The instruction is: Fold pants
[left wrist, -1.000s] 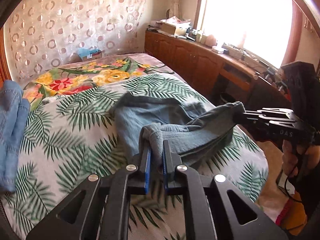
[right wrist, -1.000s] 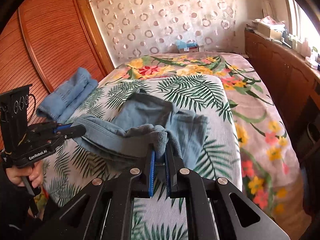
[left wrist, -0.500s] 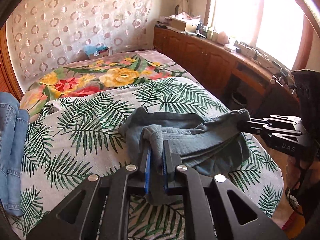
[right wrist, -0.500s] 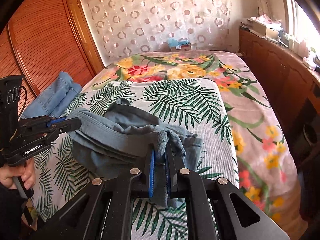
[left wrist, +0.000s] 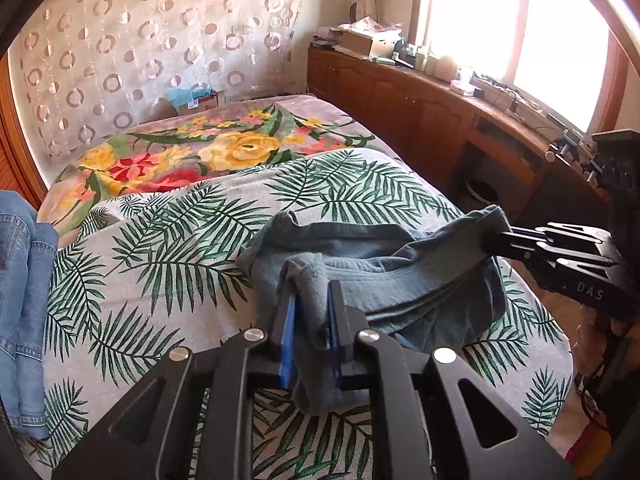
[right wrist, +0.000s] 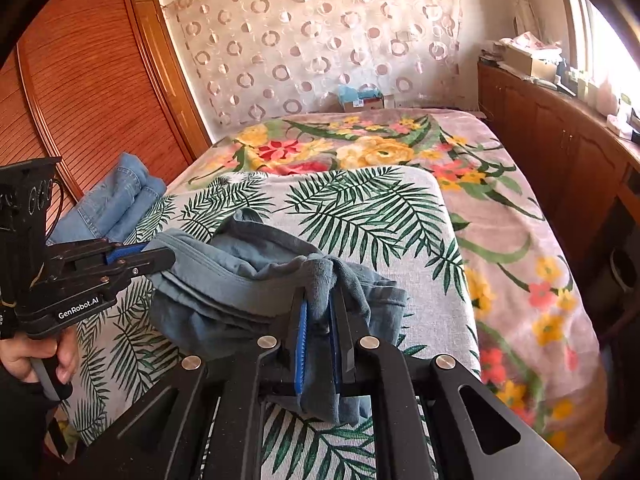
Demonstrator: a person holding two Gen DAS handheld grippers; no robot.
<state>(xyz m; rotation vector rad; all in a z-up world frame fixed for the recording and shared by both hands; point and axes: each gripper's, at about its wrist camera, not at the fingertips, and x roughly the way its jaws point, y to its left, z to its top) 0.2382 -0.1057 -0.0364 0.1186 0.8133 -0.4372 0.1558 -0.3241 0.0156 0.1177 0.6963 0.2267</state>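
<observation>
Grey-blue pants hang bunched between my two grippers above the near end of the bed. My left gripper is shut on one end of the pants' edge. My right gripper is shut on the other end; it also shows in the left wrist view at the right. In the right wrist view the pants sag toward the left gripper, and their lower part touches the palm-leaf cover.
The bed carries a palm-leaf cover and a floral blanket behind it. Folded blue jeans lie at the bed's left edge. A wooden wardrobe stands left. A cluttered wooden cabinet runs along the window on the right.
Both grippers pulled the pants toward the near end of the bed and lifted them. The cloth went from partly spread to bunched and hanging between them.
</observation>
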